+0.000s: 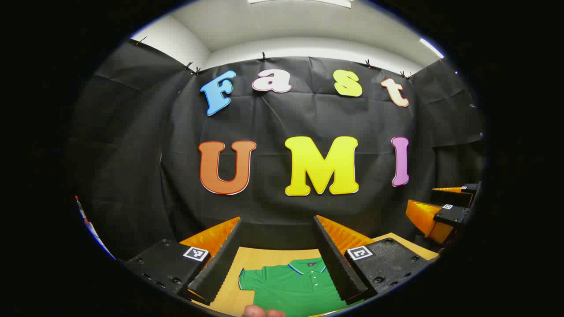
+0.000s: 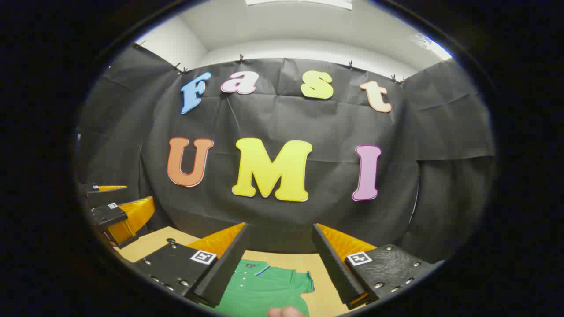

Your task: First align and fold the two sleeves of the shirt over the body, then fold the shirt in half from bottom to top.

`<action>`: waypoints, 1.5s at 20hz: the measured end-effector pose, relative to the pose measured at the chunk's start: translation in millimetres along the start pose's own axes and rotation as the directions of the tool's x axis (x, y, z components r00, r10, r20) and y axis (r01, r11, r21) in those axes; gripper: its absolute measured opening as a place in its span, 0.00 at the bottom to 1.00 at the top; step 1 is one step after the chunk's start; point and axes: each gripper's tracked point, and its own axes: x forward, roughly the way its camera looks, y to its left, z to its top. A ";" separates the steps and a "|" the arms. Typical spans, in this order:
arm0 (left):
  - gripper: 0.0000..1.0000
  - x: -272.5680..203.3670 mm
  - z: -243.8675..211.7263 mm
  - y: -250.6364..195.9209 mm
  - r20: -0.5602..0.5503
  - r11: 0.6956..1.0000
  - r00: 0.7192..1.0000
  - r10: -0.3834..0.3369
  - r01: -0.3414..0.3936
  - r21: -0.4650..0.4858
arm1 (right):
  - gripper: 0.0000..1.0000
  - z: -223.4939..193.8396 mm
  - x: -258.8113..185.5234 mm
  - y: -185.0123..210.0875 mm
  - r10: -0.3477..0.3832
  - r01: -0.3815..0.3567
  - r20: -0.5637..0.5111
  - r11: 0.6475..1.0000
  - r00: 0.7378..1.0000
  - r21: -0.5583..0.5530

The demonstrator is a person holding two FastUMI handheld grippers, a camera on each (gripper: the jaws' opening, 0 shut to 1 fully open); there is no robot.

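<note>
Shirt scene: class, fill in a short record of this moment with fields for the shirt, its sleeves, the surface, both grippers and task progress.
shirt: green polo shirt, lying flat, collar toward the booth wall
sleeves: both spread outward, one sleeve clear in the right gripper view; not yet folded
surface: wooden table
left gripper: open, held above the shirt, apart from it
right gripper: open, held above the shirt, apart from it
fingertip: a person's, at the bottom edge of the left gripper view
task progress: no fold made yet

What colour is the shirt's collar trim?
The shirt is green; its collar has white and blue edging, clearest in the left gripper view.
</note>
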 end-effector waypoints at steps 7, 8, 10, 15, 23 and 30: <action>0.98 11.1 -4.6 -0.5 -0.010 1.000 1.000 -0.005 0.005 0.002 | 0.93 -8.8 7.8 -9.9 -0.014 0.014 -0.022 1.000 1.000 0.004; 0.98 12.0 -5.1 -1.3 -0.010 1.000 1.000 -0.005 0.005 0.005 | 0.93 -9.5 9.2 -9.9 -0.015 0.015 -0.024 1.000 1.000 0.006; 0.98 12.8 -6.9 -2.4 -0.017 1.000 1.000 -0.007 0.007 0.009 | 0.93 -11.3 9.5 -11.2 -0.017 0.017 -0.028 1.000 0.999 0.013; 0.98 14.3 -9.4 -3.4 -0.022 1.000 1.000 -0.007 0.007 0.012 | 0.93 -14.1 11.5 -15.4 -0.023 0.023 -0.034 1.000 0.999 -0.008; 0.98 21.8 -21.8 -5.9 -0.049 1.000 0.999 -0.005 0.006 0.010 | 0.92 -28.5 16.2 -29.2 -0.042 0.042 -0.079 0.999 0.996 0.004; 0.98 25.3 -28.6 -13.2 -0.065 1.000 0.998 -0.012 0.013 0.014 | 0.93 -45.9 28.3 -41.5 -0.045 0.046 -0.123 0.999 0.991 0.010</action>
